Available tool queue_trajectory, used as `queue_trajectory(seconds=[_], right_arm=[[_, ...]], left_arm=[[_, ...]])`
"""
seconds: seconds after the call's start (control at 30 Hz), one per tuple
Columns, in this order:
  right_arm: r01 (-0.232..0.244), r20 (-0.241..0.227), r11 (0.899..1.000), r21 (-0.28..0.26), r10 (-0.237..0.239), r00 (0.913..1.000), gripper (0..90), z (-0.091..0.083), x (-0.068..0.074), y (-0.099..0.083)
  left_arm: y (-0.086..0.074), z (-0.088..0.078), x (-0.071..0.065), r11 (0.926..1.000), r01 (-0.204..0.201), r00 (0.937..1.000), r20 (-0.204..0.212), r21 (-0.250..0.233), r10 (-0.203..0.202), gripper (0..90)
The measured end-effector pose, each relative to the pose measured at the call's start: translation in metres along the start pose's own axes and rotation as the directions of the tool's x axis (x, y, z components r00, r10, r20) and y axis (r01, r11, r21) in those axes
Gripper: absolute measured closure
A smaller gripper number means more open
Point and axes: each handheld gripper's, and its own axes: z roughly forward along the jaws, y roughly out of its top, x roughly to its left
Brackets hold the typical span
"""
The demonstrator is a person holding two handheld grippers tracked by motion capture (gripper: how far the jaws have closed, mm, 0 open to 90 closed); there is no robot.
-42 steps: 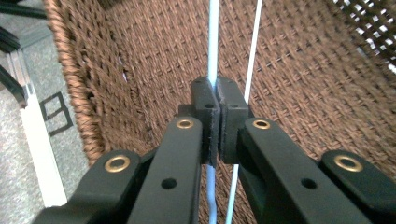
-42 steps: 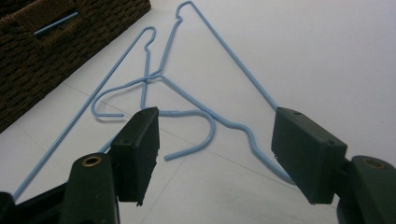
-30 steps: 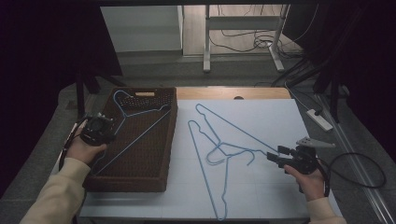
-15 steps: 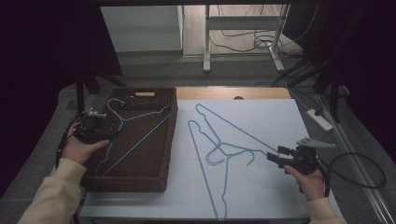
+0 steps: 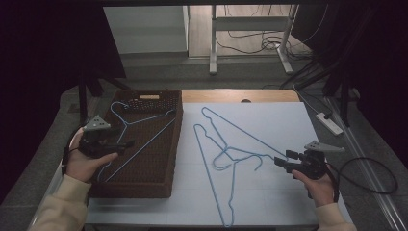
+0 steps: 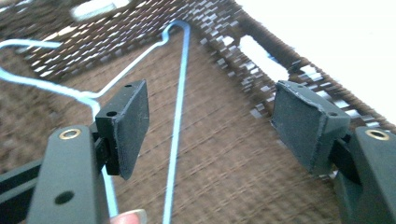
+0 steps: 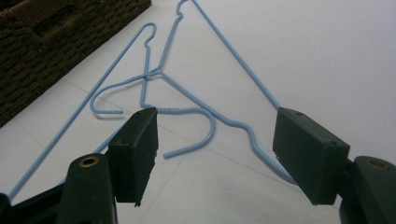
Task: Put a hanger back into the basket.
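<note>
Left tool (image 6: pixel 210 121) wide open above blue hanger (image 6: pixel 176 140) in wicker basket (image 6: pixel 243 177)

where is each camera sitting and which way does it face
High view: fixed above the person's side of the table, looking forward and down on the wicker tray and white table; both forearms, the left gripper and right gripper show.
Left gripper view: rides the left gripper, looking between its open jaws into the tray at the blue hanger in the tray.
Right gripper view: rides the right gripper, looking between open jaws at the two hangers on the table.
Shared: high and right gripper views both show those crossed hangers and the tray.
</note>
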Motion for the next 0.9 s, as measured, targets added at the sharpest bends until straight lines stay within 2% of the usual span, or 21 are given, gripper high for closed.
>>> queue_trajectory(seconds=[0.07,0.17,0.27,0.5,0.6,0.73,0.83,0.9], right_arm=[[0.009,0.007,1.0,0.003,-0.009,0.9999,30.6,0.001,0.0,0.0],[0.019,0.009,1.0,0.008,-0.019,0.9998,30.5,0.002,0.001,0.0],[0.039,0.015,0.999,0.02,-0.039,0.9991,30.2,0.004,0.004,0.001],[0.074,0.027,0.997,0.025,-0.074,0.9969,29.9,0.005,0.013,0.003],[0.091,0.028,0.995,0.031,-0.092,0.9954,30.0,0.007,0.016,0.004],[0.105,0.034,0.994,0.036,-0.106,0.9938,29.9,0.008,0.018,0.004],[0.109,0.041,0.993,0.037,-0.11,0.993,29.9,0.008,0.018,0.003],[0.112,0.043,0.993,0.032,-0.113,0.9927,30.0,0.007,0.019,0.003]], left_arm=[[-0.001,0.0,-0.011,0.9994,0.006,0.9992,0.039,-0.035,-0.004,27.9],[-0.002,0.0,-0.018,0.9986,0.008,0.9984,0.056,-0.052,-0.005,27.8],[-0.004,0.003,-0.03,0.9957,0.026,0.9951,0.097,-0.089,-0.018,27.8],[-0.005,0.011,-0.045,0.9953,0.008,0.9916,0.129,-0.097,0.004,27.6],[-0.006,0.018,-0.05,0.9965,-0.003,0.992,0.125,-0.084,0.014,27.5],[-0.007,0.028,-0.054,0.998,-0.002,0.9884,0.152,-0.063,0.012,27.2],[-0.006,0.027,-0.057,0.9973,-0.016,0.9883,0.15,-0.072,0.027,27.2],[-0.007,0.027,-0.059,0.9975,-0.009,0.9877,0.155,-0.07,0.02,27.2]])
